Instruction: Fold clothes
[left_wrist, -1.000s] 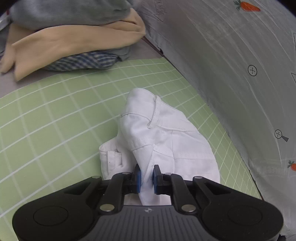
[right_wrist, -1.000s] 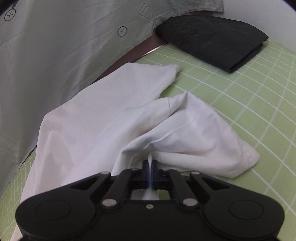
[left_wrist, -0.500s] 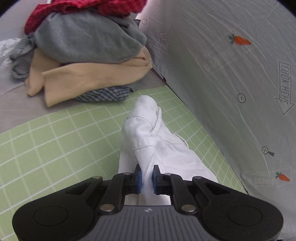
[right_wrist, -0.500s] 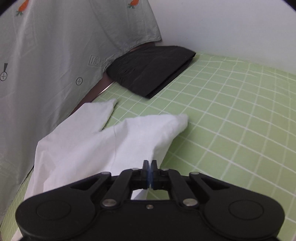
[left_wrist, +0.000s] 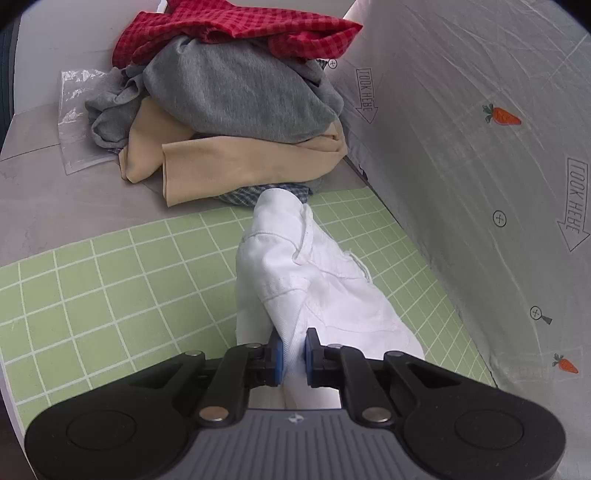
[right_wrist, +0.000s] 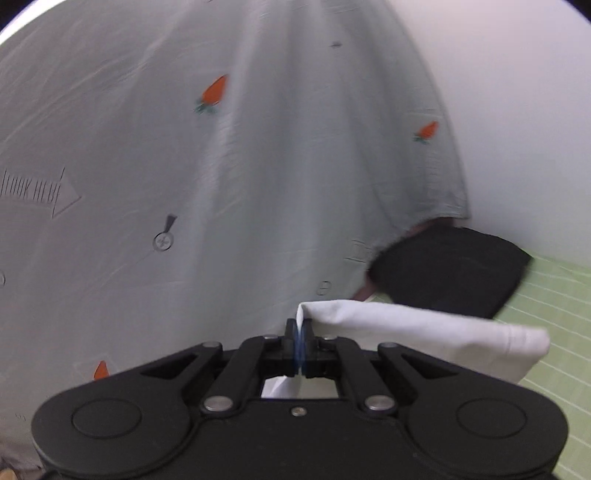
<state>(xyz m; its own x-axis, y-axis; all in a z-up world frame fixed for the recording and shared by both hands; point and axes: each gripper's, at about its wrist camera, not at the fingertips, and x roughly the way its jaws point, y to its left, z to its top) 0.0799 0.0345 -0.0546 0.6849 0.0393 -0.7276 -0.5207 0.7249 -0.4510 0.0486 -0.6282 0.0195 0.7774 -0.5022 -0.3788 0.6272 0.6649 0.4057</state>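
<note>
Left gripper (left_wrist: 293, 356) clamps white trousers (left_wrist: 314, 280), which extend toward 12 o'clock; right gripper (right_wrist: 300, 345) pinches their hem, trailing toward 3 o'clock.

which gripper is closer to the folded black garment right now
Right. The right gripper, pinching the white pants, faces the folded black garment just ahead; the left gripper faces the unfolded pile.

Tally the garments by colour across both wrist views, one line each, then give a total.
White: 1, the white trousers held by the left gripper and right gripper
Red checked: 1
Grey: 1
Beige: 1
Blue checked: 1
Black, folded: 1
Total: 6
</note>
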